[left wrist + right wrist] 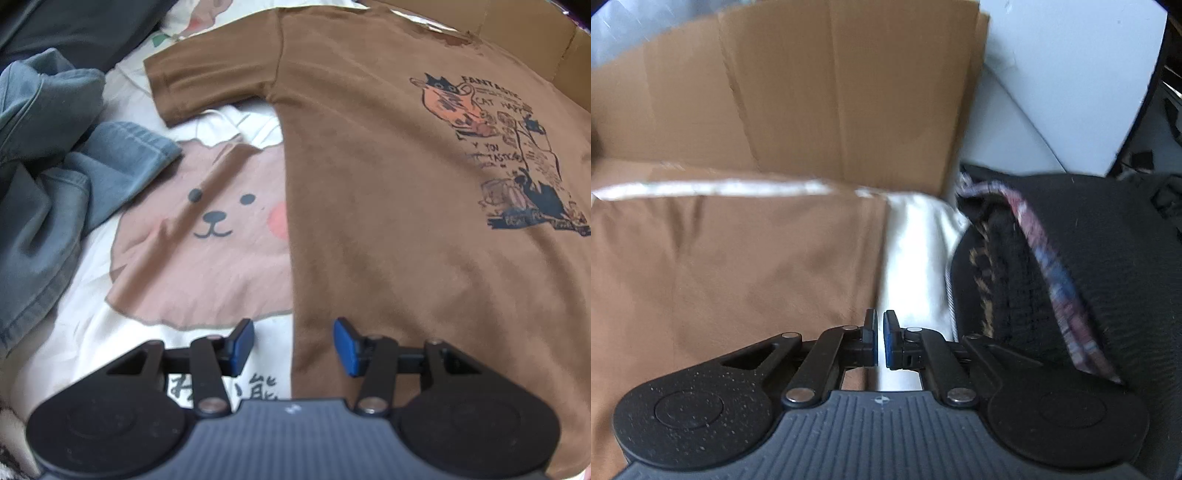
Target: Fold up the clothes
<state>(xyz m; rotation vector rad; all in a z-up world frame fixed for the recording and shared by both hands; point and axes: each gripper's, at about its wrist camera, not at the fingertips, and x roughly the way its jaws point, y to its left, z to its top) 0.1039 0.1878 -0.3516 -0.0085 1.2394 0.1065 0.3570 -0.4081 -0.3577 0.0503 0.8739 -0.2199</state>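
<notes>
blue-padded left tongs (293,347) stand half open, straddling the brown shirt's (388,184) side edge without gripping. right tongs (880,341) are nearly closed at its other edge; grip unclear. jeans (48,177) lie far left.

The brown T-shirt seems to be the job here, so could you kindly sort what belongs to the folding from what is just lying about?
Job: brown T-shirt, left gripper, right gripper.
Lying about: jeans, bear sheet, cardboard, black knit.

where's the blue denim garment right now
In the left wrist view, the crumpled blue denim garment lies at the left edge, on the white bear-print sheet, left of the spread brown cotton t-shirt.
</notes>
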